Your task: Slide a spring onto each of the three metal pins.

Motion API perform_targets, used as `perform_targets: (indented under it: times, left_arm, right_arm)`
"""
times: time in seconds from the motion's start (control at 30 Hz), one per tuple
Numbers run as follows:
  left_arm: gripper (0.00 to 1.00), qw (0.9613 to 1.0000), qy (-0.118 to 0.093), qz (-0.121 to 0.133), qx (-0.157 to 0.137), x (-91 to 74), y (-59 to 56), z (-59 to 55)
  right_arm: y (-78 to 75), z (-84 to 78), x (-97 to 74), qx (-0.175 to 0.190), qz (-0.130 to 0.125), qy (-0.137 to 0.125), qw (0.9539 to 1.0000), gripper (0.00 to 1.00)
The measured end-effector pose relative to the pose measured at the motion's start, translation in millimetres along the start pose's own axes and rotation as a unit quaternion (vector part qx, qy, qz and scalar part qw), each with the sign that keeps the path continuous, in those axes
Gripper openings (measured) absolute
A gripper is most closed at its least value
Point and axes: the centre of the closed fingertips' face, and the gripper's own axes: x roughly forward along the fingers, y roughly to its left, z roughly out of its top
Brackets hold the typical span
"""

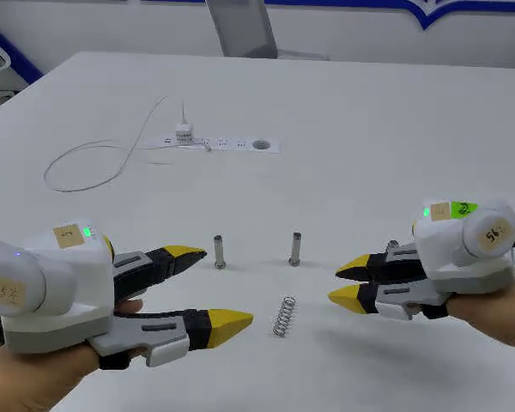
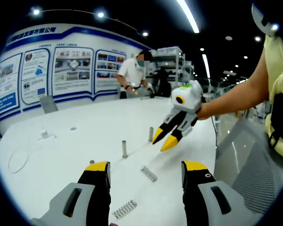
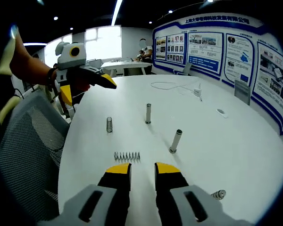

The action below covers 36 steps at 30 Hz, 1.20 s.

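**Both grippers empty, two pins standing without springs**

In the head view the left gripper [image 1: 213, 287] is sitting at 8 o'clock. Its jaws are standing wide apart and gripping nothing. The right gripper [image 1: 336, 285] is sitting at 3 o'clock and pointing toward 9. Its jaws are leaving only a narrow gap, and they too are holding nothing. Both are hanging over the white table [image 1: 369, 129].

Two pins are standing upright near the middle of the table, in the space between the two sets of jaw tips. These are the left pin [image 1: 219, 252] and the right pin [image 1: 295, 249], and they are standing apart from each other. Neither is carrying a spring. A spring [image 1: 283, 317] is lying on its side at 6 o'clock from the right pin, touching neither pin and neither gripper. In the left gripper view a second spring [image 2: 125, 209] is lying on the table low at 6 o'clock, showing between that gripper's own jaws. A small metal piece [image 1: 393, 245] is peeking out just behind the right gripper, and I cannot tell what it is.

Toward 11 o'clock on the table a white cable [image 1: 86, 163] is looping out from a power strip [image 1: 232, 143]. A grey chair [image 1: 240, 26] is standing at the far edge at 12 o'clock. In the left gripper view a person [image 2: 134, 73] is standing beyond the table at 12 o'clock.
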Motion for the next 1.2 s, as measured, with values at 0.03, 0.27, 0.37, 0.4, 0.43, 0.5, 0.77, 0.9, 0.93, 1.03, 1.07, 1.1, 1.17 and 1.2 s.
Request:
perform_targets:
  times: [0.03, 0.27, 0.37, 0.4, 0.43, 0.5, 0.77, 0.9, 0.93, 1.03, 1.07, 1.1, 1.17, 1.2]
  left_arm:
    - [0.62, 1.0, 0.0, 0.0, 0.0, -0.2, 0.2, -0.2]
    - [0.62, 1.0, 0.003, 0.004, -0.002, -1.9, 0.9, -2.6]
    - [0.62, 1.0, 0.004, 0.006, -0.004, -3.0, 2.0, -3.6]
    - [0.62, 1.0, 0.005, 0.007, -0.005, -3.3, 2.4, -4.1]
    - [0.62, 0.9999, 0.005, 0.008, -0.005, -3.6, 2.8, -4.4]
    - [0.62, 0.9999, 0.005, 0.009, -0.006, -4.3, 3.4, -5.1]
    - [0.62, 0.9998, 0.008, 0.013, -0.013, -6.3, 4.9, -8.6]
    - [0.62, 0.9997, 0.01, 0.016, -0.015, -7.4, 6.3, -10.9]
    - [0.62, 0.9997, 0.01, 0.016, -0.015, -7.6, 6.4, -11.1]
    - [0.62, 0.9997, 0.011, 0.017, -0.016, -7.8, 6.7, -11.8]
    - [0.62, 0.9997, 0.011, 0.017, -0.016, -7.8, 6.7, -11.9]
    - [0.62, 0.9996, 0.012, 0.017, -0.017, -7.9, 6.9, -12.0]
    - [0.62, 0.9996, 0.011, 0.018, -0.017, -8.1, 7.2, -12.0]
    - [0.62, 0.9996, 0.012, 0.019, -0.018, -8.3, 7.3, -12.0]
  right_arm:
    - [1.7, 0.8, 1.9, -0.008, 0.008, 0.004, 0.9999, 0.21]
    - [14.4, 2.8, 20.6, -0.049, 0.07, 0.028, 0.9959, 0.22]
    - [17.7, 2.6, 28.0, -0.069, 0.085, 0.037, 0.9932, 0.23]
    - [17.4, 2.6, 30.2, -0.082, 0.087, 0.043, 0.9919, 0.23]
    - [17.5, 2.8, 32.0, -0.093, 0.089, 0.047, 0.9906, 0.23]
    - [17.8, 3.1, 36.6, -0.103, 0.096, 0.054, 0.9886, 0.23]
    - [19.3, -1.9, 49.5, -0.179, 0.125, 0.096, 0.9711, 0.25]
    - [24.9, -2.4, 55.0, -0.214, 0.149, 0.11, 0.959, 0.25]
    - [26.5, -2.4, 56.0, -0.22, 0.154, 0.113, 0.9567, 0.25]
    - [31.9, -6.2, 58.4, -0.235, 0.176, 0.128, 0.9472, 0.24]
    - [32.6, -6.7, 59.4, -0.238, 0.179, 0.13, 0.9458, 0.24]
    - [33.8, -7.4, 60.9, -0.238, 0.185, 0.132, 0.9442, 0.24]
    - [34.8, -9.4, 63.2, -0.238, 0.193, 0.138, 0.9418, 0.23]
    - [34.5, -10.8, 64.2, -0.239, 0.194, 0.142, 0.9409, 0.23]
